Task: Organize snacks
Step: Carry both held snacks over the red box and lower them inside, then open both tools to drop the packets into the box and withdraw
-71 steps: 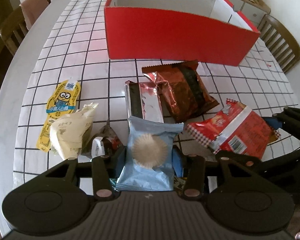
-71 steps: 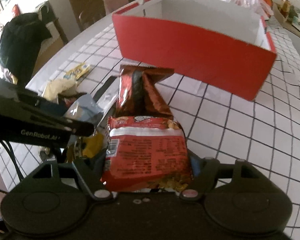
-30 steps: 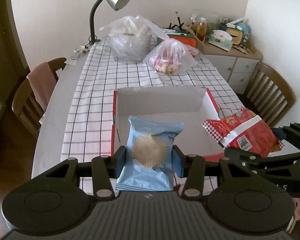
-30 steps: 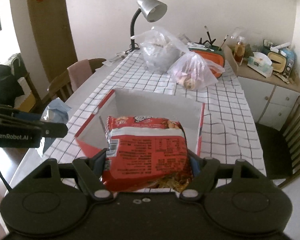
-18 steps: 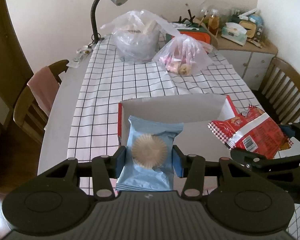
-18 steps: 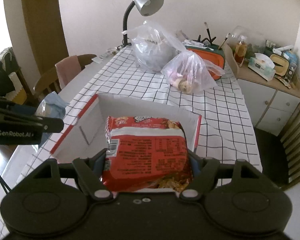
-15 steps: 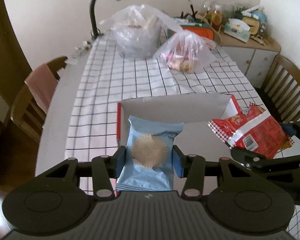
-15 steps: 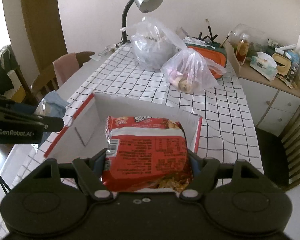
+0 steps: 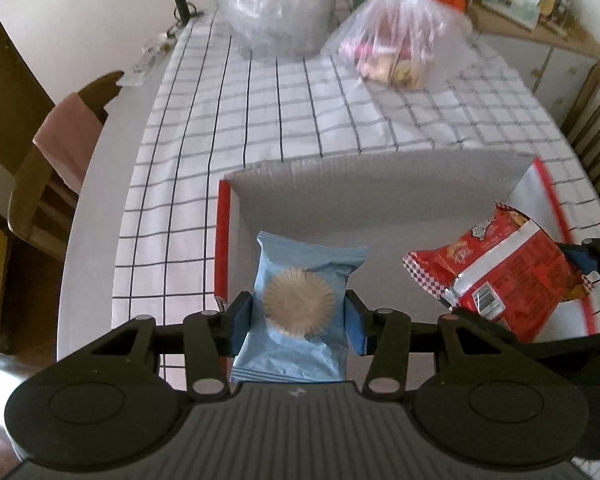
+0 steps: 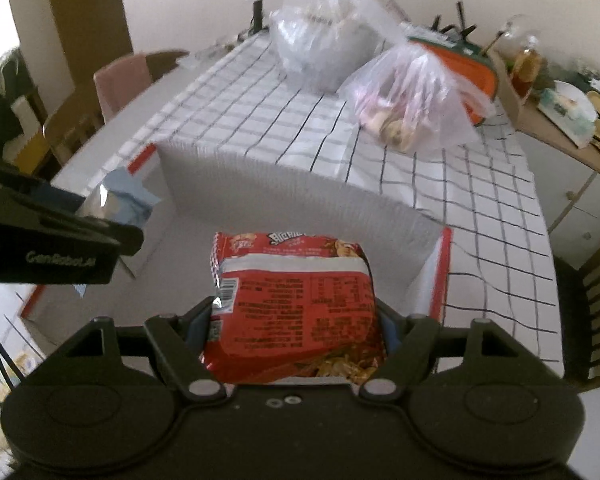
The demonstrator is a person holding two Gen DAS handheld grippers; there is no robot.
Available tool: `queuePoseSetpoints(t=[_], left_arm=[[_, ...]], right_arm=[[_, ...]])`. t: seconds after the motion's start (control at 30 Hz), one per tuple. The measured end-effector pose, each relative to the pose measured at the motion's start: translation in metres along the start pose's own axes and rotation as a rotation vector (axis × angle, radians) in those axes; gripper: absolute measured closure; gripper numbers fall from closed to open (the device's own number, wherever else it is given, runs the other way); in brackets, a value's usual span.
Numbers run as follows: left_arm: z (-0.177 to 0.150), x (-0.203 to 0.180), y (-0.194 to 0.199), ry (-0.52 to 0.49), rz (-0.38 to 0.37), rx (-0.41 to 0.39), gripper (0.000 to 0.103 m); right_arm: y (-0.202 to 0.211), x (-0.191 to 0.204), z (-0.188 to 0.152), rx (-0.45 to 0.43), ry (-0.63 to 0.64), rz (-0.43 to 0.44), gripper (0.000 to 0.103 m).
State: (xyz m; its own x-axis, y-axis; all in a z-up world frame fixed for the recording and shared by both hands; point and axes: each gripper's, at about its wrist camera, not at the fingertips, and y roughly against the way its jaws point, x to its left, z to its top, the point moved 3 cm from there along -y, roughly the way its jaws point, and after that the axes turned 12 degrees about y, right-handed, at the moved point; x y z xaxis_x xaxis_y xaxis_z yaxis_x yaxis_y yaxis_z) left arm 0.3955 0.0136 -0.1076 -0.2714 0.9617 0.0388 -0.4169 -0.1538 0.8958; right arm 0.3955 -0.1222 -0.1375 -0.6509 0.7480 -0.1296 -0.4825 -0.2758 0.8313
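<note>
Left gripper (image 9: 299, 316) has its jaws pinching a blue snack pack (image 9: 300, 312) over the red box (image 9: 222, 240). Right gripper (image 10: 296, 334) jaws squeeze a red noodle packet (image 10: 296, 304) above it too.

blue cake packet (image 9: 300, 304): held above box's left end | red snack bag (image 10: 296, 304): held above open red box (image 9: 223, 236)

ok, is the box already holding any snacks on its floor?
No: in the left wrist view the box floor shows bare grey, and the blue packet and red packet are both clamped in grippers above it.
</note>
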Motion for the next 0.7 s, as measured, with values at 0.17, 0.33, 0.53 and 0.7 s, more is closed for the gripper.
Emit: queuePoseSetpoints(t=[0.17,0.33,0.53,0.7], left_arm=[[-0.001,-0.002,-0.029,-0.021,0.043,0.071,0.056],[-0.006,-0.006,-0.046,-0.052,0.063,0.111,0.056],[-0.009,-0.008,-0.055,-0.068,0.064,0.147,0.055],[-0.008,-0.009,-0.059,-0.072,0.058,0.164,0.055]], right_arm=[[-0.025,0.008,-0.003,0.046,0.043,0.014,0.026],[-0.036,0.014,-0.003,0.065,0.069,0.035,0.026],[-0.044,0.013,-0.003,0.088,0.066,0.04,0.025],[-0.047,0.011,-0.006,0.098,0.06,0.044,0.022]])
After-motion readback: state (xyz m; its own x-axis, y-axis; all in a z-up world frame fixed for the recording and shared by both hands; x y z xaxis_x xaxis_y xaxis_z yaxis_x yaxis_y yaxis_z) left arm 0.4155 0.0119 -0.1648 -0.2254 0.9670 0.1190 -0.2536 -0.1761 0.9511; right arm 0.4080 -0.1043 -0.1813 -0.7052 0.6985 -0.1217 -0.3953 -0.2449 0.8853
